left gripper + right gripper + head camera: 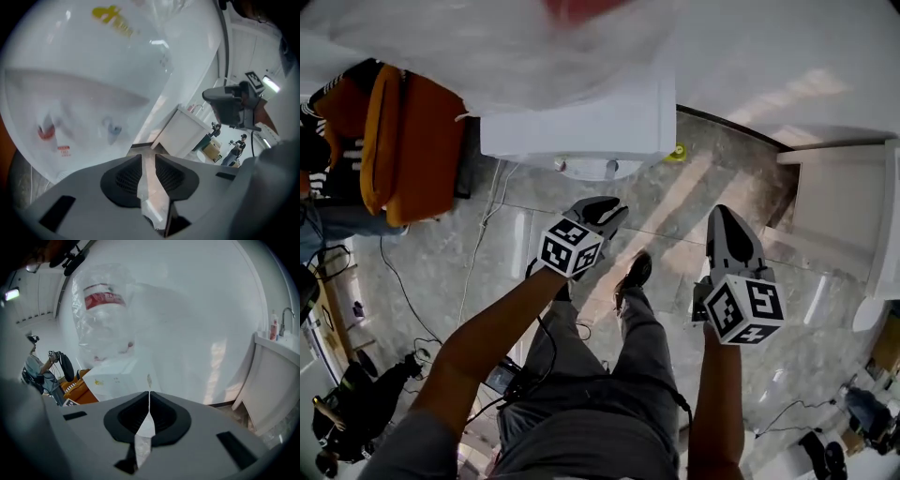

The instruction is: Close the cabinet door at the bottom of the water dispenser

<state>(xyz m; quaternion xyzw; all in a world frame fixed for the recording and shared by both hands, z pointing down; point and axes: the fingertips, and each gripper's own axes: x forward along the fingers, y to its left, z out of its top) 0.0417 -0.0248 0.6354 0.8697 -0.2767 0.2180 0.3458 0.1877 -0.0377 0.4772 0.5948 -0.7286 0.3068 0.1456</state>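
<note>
The white water dispenser (581, 122) stands ahead of me, seen from above, its bottle wrapped in clear plastic (103, 296). In the left gripper view its front fills the picture, with a red tap (46, 132) and a blue tap (112, 129). Its bottom cabinet door shows in no view. My left gripper (614, 208) hangs in the air short of the dispenser, open by a narrow gap (148, 157) with nothing in it. The right gripper (720, 214) floats beside it, further right. Its jaws are shut and empty (149, 394).
An orange seat (403, 141) stands left of the dispenser. A white counter (853, 216) is at the right. Cables (403, 291) trail over the grey stone floor. My own shoe (635, 272) is below the grippers. Another person (239, 143) stands far off.
</note>
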